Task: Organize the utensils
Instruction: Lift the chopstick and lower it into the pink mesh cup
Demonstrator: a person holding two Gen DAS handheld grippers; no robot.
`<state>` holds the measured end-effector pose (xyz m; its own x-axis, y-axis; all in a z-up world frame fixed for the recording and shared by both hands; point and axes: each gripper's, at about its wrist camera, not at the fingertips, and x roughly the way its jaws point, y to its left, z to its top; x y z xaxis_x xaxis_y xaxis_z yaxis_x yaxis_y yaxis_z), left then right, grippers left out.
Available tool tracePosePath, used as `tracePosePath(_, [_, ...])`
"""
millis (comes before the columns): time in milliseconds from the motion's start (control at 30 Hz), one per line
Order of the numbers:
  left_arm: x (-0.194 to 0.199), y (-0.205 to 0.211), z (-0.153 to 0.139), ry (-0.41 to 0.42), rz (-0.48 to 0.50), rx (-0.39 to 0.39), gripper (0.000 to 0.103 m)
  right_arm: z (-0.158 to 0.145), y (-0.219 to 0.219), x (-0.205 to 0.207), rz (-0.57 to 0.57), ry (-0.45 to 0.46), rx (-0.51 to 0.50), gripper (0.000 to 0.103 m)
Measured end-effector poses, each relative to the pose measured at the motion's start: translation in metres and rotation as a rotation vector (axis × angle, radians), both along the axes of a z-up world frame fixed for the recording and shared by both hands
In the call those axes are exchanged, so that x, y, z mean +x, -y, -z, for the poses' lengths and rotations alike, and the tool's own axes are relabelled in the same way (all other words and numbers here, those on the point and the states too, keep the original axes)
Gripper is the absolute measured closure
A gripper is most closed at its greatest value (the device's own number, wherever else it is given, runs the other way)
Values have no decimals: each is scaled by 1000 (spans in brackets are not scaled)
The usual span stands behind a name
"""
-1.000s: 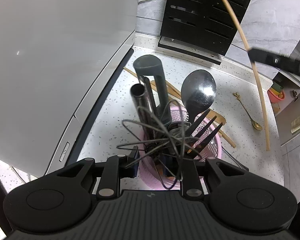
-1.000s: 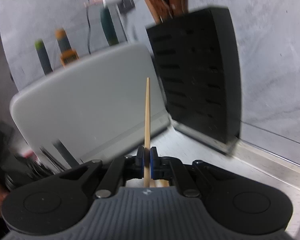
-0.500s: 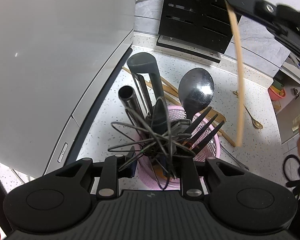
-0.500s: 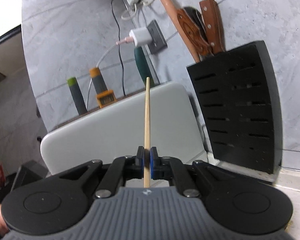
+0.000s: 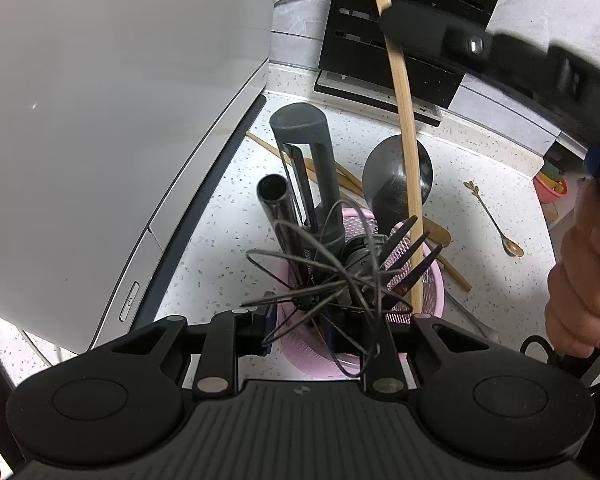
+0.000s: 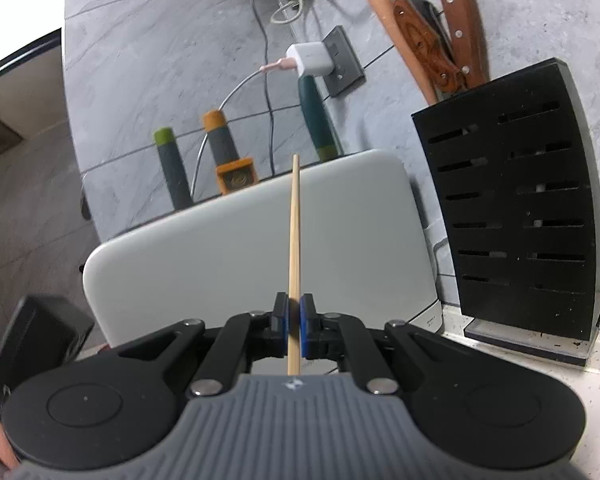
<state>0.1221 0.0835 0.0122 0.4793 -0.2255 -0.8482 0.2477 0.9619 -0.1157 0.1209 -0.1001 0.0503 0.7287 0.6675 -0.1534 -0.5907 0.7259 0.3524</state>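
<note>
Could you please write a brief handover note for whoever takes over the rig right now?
Right gripper: shut on one wooden chopstick, its lower end over the pink basket.
Left gripper: at the basket's near rim; whether it grips it is unclear.
Done: whisk, black fork, ladle and other tools stand in the basket.
Left: seat this chopstick, then collect the chopsticks and gold spoon lying on the counter.

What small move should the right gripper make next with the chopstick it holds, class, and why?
Probably lower it a little further, then let go. The right gripper is shut on the chopstick, whose lower end already reaches the rim of the pink basket, which the left gripper grips.
</note>
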Motion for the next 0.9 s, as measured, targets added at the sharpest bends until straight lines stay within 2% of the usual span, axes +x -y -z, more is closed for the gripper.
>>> tracePosePath(600, [-1,-1,-2,1,-5,2,77,23,6,-28,-197,-40,-201,101])
tracePosePath(900, [-1,0,-2,0,-4,4,77,29,5,-28,-216,-57,-229,102])
